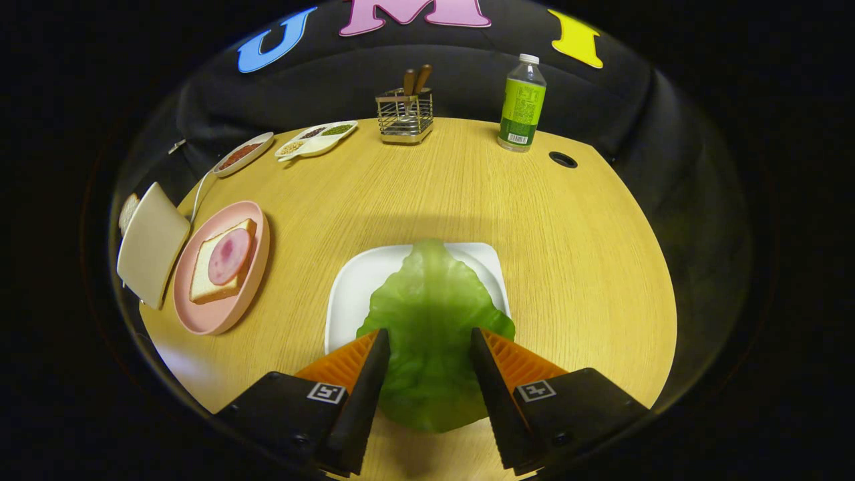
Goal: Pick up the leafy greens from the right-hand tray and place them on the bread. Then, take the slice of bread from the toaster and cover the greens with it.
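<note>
A green lettuce leaf point(431, 314) lies on the white square tray point(357, 280), its near end hanging over the tray's front edge onto the table. My gripper point(427, 347) is open, its two fingers over the leaf, one near each side edge, and the leaf's middle shows between them. Off to the left, a pink plate point(200, 314) carries a slice of bread point(204, 280) topped with a round of ham point(229, 256). Left of the plate stands a cream toaster point(152, 244) with a bread slice point(128, 212) peeking out behind it.
At the back of the round wooden table point(568, 267) stand a wire holder with wooden-handled utensils point(405, 115), a green bottle point(522, 103), a divided condiment dish point(315, 140) and a small oval dish point(242, 154). A cable hole point(562, 159) sits near the bottle.
</note>
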Available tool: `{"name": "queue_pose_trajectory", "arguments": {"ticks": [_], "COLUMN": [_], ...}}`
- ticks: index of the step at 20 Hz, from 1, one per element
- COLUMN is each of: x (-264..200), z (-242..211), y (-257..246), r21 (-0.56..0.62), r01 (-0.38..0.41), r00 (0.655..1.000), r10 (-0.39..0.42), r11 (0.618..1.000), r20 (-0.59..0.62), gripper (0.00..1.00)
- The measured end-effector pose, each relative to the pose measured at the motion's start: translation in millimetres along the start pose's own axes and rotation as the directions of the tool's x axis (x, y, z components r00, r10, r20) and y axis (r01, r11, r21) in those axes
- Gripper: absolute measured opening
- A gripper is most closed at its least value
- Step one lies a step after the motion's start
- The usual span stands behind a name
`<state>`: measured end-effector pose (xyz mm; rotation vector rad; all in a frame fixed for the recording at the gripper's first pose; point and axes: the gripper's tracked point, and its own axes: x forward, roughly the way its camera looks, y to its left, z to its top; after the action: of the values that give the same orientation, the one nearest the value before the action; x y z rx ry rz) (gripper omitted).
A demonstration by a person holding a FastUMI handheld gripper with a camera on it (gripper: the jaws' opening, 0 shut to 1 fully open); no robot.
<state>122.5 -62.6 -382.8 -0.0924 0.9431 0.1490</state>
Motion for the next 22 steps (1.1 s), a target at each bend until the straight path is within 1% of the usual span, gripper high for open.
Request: {"name": "queue_pose_trajectory", "arguments": {"ticks": [1,2,4,6,8,9,10,12,14,16,18,22], "x": [0,0,-1,0,0,0,0,0,-2,-8,-18,-42], "z": [0,-1,-2,-1,-1,0,-1,-1,0,9,16,29], "y": [0,1,1,-1,-1,0,0,2,1,1,5,14], "r21": [-0.004,-0.015,-0.046,-0.032,-0.031,-0.035,-0.035,-0.010,-0.002,-0.009,-0.007,-0.017], "r01": [-0.006,-0.014,-0.028,-0.026,-0.027,-0.037,-0.045,-0.074,-0.084,-0.080,-0.089,-0.106], "r00": [1.000,1.000,0.999,0.999,0.999,0.998,0.998,0.996,0.995,0.997,0.996,0.993], "r10": [0.006,0.014,0.026,0.025,0.026,0.036,0.043,0.074,0.084,0.080,0.089,0.107], "r11": [1.000,1.000,0.999,0.999,0.999,0.999,0.998,0.997,0.996,0.997,0.996,0.994], "r20": [-0.007,-0.018,-0.037,-0.042,-0.043,-0.042,-0.049,-0.054,-0.056,-0.023,0.017,0.058], "gripper": [0.65,0.61,0.61,0.33,0.23,0.12,0.12,0.06,0.05,0.05,0.05,0.05]}}
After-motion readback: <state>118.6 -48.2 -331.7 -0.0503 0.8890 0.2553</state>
